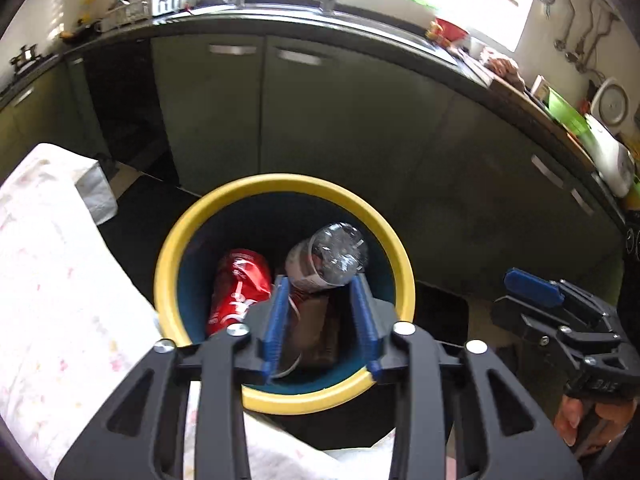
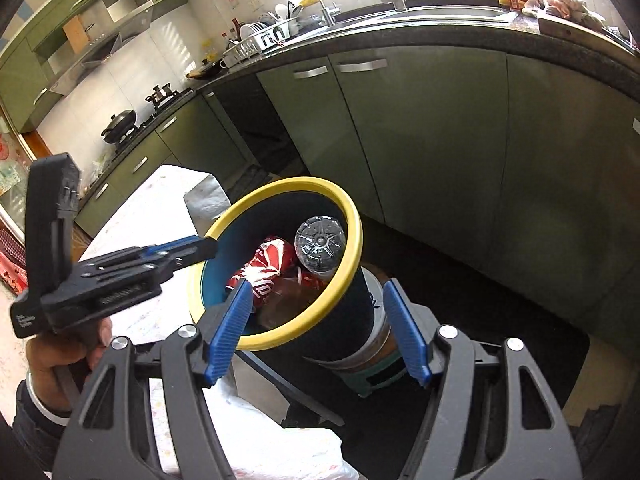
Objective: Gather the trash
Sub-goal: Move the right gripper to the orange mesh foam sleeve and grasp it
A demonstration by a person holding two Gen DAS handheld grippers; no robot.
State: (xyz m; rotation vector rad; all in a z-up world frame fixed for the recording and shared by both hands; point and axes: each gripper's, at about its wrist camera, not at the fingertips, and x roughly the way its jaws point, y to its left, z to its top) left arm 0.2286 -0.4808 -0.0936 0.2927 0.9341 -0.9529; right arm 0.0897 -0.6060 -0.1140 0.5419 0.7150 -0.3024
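A bin with a yellow rim (image 1: 400, 264) and blue inside stands beside the table. In it lie a crushed red can (image 1: 240, 284), a clear plastic bottle (image 1: 332, 252) with its base up, and something brown (image 1: 316, 336). My left gripper (image 1: 320, 284) hovers over the bin's mouth, open, with nothing pressed between its blue pads. In the right wrist view the left gripper (image 2: 196, 246) shows side-on at the yellow rim (image 2: 356, 240), above the can (image 2: 268, 264) and bottle (image 2: 320, 246). My right gripper (image 2: 318, 286) stands open, its fingers wide on either side of the bin, apart from it; it also shows at the right (image 1: 532, 292).
A table with a white flowered cloth (image 1: 52, 280) lies left of the bin. Green kitchen cabinets (image 2: 420, 132) under a dark counter (image 2: 440, 36) run behind it. The bin rests on a green stand (image 2: 376, 380) over dark floor. A hand (image 2: 60, 356) holds the left gripper.
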